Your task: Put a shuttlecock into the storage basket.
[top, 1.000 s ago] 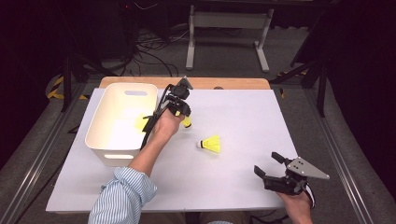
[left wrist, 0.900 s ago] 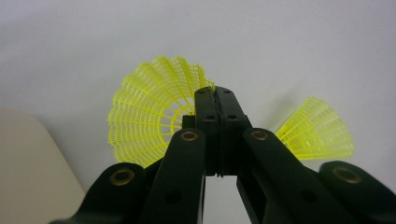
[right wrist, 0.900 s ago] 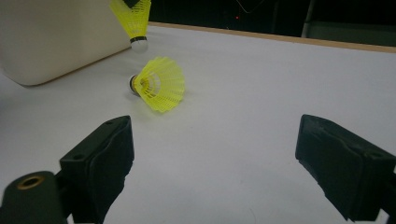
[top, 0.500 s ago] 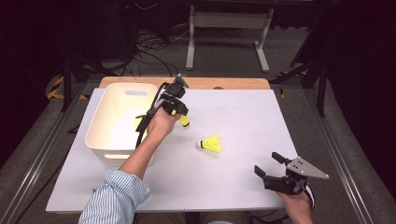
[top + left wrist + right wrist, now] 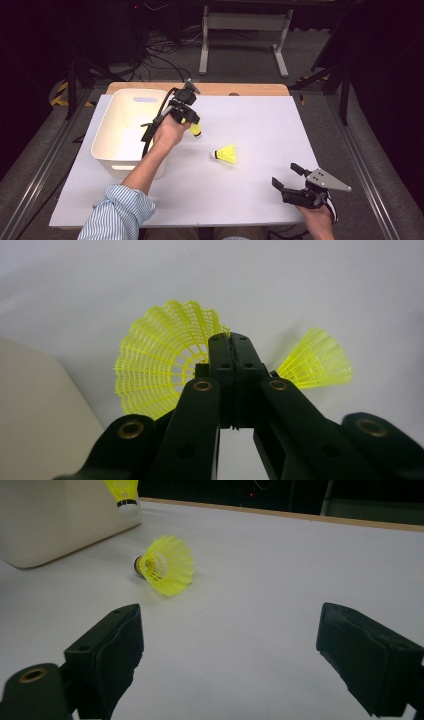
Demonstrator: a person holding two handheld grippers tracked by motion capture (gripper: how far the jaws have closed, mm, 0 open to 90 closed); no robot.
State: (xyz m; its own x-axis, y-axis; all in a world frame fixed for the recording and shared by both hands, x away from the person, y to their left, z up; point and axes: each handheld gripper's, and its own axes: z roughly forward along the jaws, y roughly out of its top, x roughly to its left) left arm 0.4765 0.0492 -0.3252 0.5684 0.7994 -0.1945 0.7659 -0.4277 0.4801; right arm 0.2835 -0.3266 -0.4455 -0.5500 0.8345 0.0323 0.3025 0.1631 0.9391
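A yellow shuttlecock (image 5: pixel 195 129) with a mesh skirt hangs clamped by its skirt edge in the left gripper (image 5: pixel 186 116), cork end down, above the table just right of the white bin. A second yellow shuttlecock (image 5: pixel 226 154) lies on its side mid-table, cork pointing left.

Yellow shuttlecocks (image 5: pixel 226 154) – cream bin (image 5: pixel 122 131) (blue-striped sleeve (image 5: pixel 117 212)).
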